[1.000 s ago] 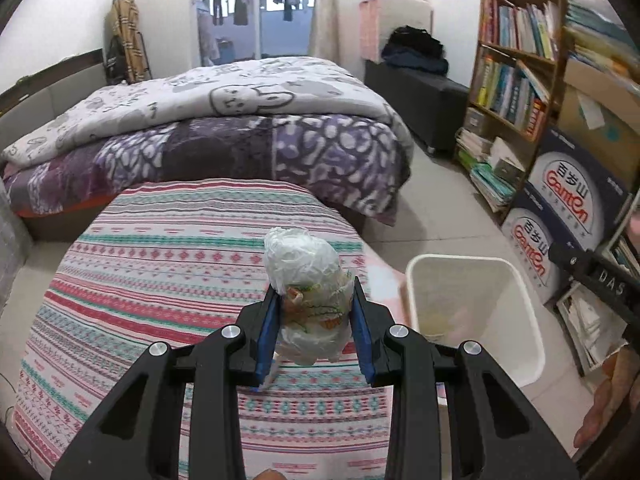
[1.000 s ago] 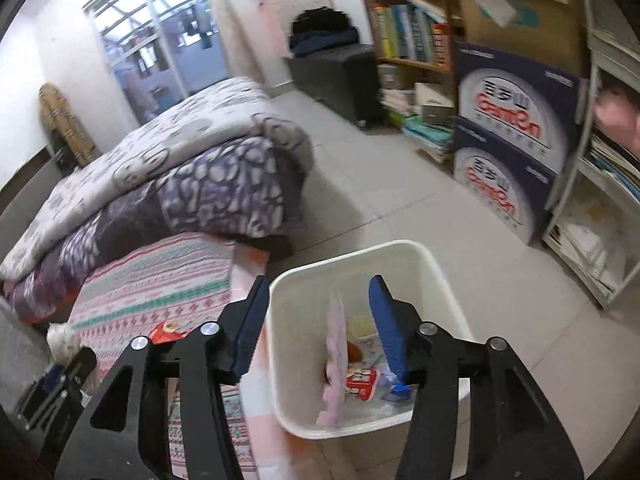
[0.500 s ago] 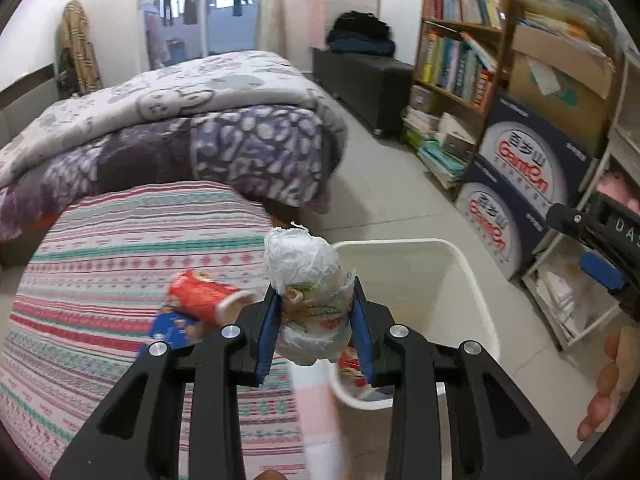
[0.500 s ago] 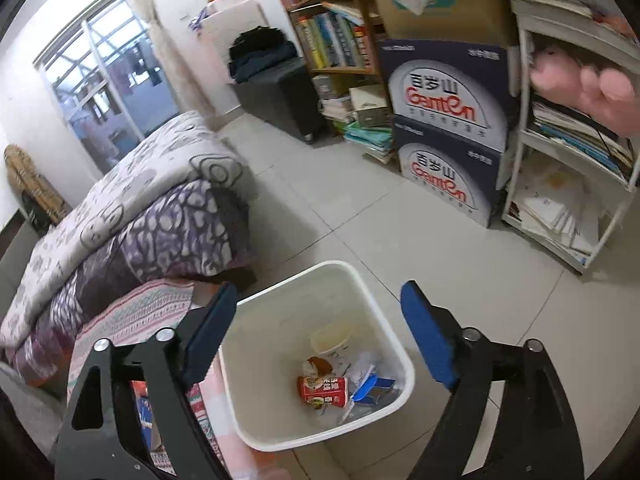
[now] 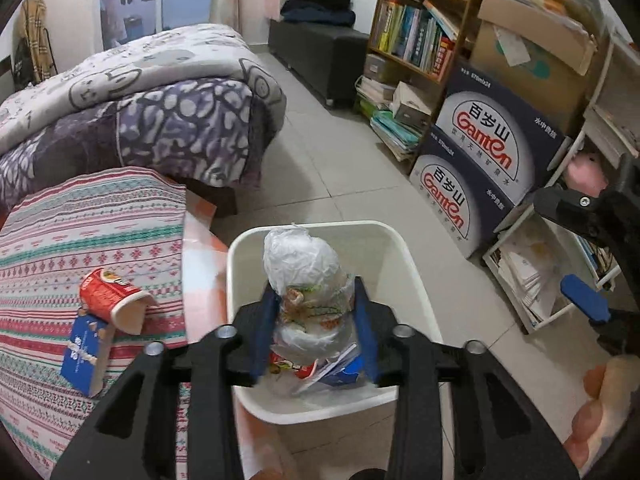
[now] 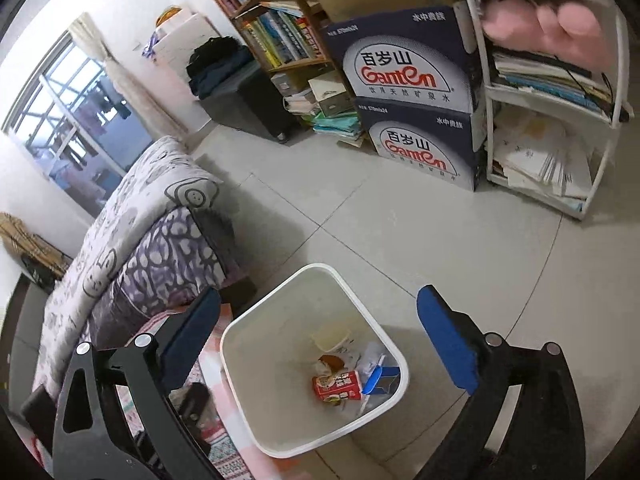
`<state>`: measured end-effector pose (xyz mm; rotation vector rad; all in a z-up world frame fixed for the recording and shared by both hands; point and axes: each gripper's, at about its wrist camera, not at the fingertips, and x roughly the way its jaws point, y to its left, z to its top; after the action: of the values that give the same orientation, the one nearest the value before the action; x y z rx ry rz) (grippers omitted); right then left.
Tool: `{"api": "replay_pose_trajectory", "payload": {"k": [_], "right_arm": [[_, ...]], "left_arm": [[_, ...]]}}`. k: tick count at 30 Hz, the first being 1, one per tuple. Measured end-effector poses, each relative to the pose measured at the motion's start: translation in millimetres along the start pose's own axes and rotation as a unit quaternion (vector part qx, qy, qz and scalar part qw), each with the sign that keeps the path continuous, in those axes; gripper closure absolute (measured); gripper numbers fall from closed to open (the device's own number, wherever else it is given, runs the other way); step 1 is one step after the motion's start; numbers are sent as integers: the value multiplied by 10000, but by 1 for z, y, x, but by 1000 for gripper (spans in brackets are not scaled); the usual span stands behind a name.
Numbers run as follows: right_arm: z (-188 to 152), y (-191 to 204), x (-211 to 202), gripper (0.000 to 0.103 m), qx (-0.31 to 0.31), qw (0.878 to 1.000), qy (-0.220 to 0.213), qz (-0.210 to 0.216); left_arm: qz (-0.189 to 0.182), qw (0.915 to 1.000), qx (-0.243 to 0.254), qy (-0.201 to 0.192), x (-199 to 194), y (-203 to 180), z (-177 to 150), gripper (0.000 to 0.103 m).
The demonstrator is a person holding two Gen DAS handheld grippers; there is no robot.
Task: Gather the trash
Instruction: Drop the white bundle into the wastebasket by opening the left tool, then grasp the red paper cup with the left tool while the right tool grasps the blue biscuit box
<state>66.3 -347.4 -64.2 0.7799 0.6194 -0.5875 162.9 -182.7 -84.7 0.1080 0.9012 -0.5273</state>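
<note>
My left gripper (image 5: pixel 314 300) hangs over the white bin (image 5: pixel 376 248) with a crumpled clear plastic bag (image 5: pixel 304 264) between its blue pads. Its jaws are opening, and the bag still touches both pads. The right gripper (image 6: pixel 320 294) hovers above the same bin (image 6: pixel 288 320); its jaws are opening wide with nothing between them. A red carton (image 6: pixel 336 386) and other scraps lie at the bin's bottom. On the striped tablecloth (image 5: pixel 80 232) a red paper cup (image 5: pixel 108 292) lies on its side against a blue box (image 5: pixel 82 352).
A bed with a purple quilt (image 5: pixel 160 120) stands behind the table. Blue Ganten boxes (image 5: pixel 480 168), a bookshelf (image 5: pixel 412 40) and a white paper rack (image 6: pixel 560 140) line the right wall. A person's hand (image 5: pixel 600 400) shows at the lower right. Tiled floor (image 6: pixel 360 220) lies beyond the bin.
The left gripper carried the bag rightwards from over the table to over the bin, and its jaws have widened. The right gripper let a pink wrapper go, opened wide and rolled.
</note>
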Motion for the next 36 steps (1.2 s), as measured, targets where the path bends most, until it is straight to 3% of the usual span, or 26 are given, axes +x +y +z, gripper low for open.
{"api": "replay_pose_trajectory", "payload": {"k": [1, 5, 8, 11, 14, 19, 22, 24, 26, 27, 28, 29, 32, 36], "right_arm": [[1, -1, 1, 8, 66, 10000, 28, 28], [1, -2, 5, 8, 250, 9996, 111, 105], [-2, 2, 11, 8, 270, 9992, 235, 159], [-8, 9, 18, 8, 306, 9983, 413, 273], [-13, 17, 23, 8, 297, 9976, 525, 339], [-23, 33, 31, 8, 167, 9960, 747, 470], [-25, 40, 34, 7, 127, 9955, 805, 487], [-26, 43, 37, 7, 83, 9936, 937, 629], [-28, 48, 39, 7, 28, 9927, 1011, 661], [-28, 49, 40, 7, 4, 9925, 1023, 664], [-30, 52, 41, 7, -32, 9926, 1027, 647], [-31, 54, 41, 7, -67, 9927, 1029, 627], [-38, 63, 46, 7, -170, 9932, 1033, 509], [-53, 81, 52, 7, -423, 9909, 1167, 521]], "left_arm": [[-17, 10000, -29, 42, 3, 0, 1, 46], [202, 9996, -104, 149, 9, 10, 2, 34], [633, 9971, -354, 240, 11, 35, 0, 31], [1035, 9893, -929, 447, 15, 72, -2, 31], [1167, 9740, -1838, 634, 17, 119, -5, 31], [933, 9340, -3313, 953, 31, 184, -7, 31], [1028, 9168, -3676, 1176, 50, 204, -4, 31], [1159, 8998, -3991, 1326, 62, 216, -7, 31], [1066, 8887, -4204, 1487, 74, 227, -10, 34], [1024, 8876, -4194, 1608, 80, 230, -11, 38], [940, 8930, -4094, 1615, 83, 231, -9, 48], [873, 8978, -4007, 1606, 83, 231, -8, 50], [722, 9150, -3676, 1499, 76, 232, -5, 56], [464, 9295, -3406, 1334, 54, 240, -6, 57]]}}
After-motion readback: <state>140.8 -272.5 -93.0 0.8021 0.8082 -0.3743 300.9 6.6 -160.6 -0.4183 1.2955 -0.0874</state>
